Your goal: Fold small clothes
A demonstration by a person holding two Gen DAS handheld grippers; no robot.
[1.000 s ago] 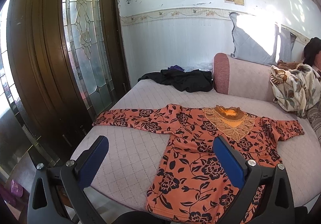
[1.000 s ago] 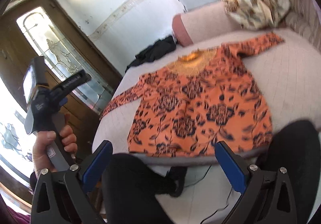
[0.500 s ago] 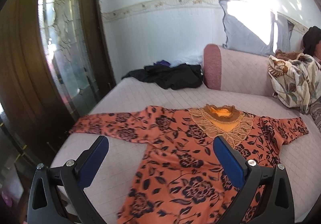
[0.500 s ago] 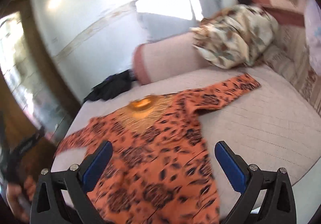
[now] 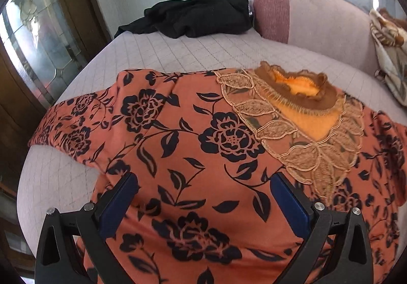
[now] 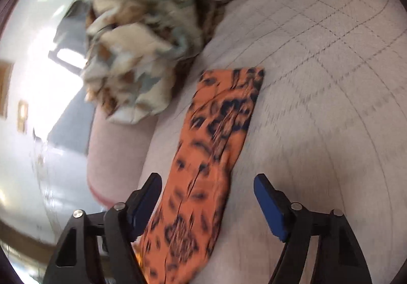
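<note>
An orange blouse with black flowers (image 5: 193, 146) lies spread flat on the quilted pinkish bed (image 5: 193, 52), with a lace collar (image 5: 300, 118) toward the back. My left gripper (image 5: 203, 197) is open, hovering just over the blouse's chest, left of the collar. Its left sleeve (image 5: 71, 128) runs out to the bed's left edge. In the right wrist view, the blouse's right sleeve (image 6: 216, 146) lies straight on the bed. My right gripper (image 6: 207, 197) is open over that sleeve, one finger on each side of it.
A black garment (image 5: 195, 16) lies at the far end of the bed. A padded headboard (image 5: 313, 16) stands behind. A floral bundle of cloth (image 6: 137, 37) sits beyond the sleeve's cuff. A glass-panelled wooden door (image 5: 38, 29) is at the left.
Both grippers have moved down and forward close to the blouse. The left now hovers over the chest, the right has swung over to the right sleeve. Both stay open.
</note>
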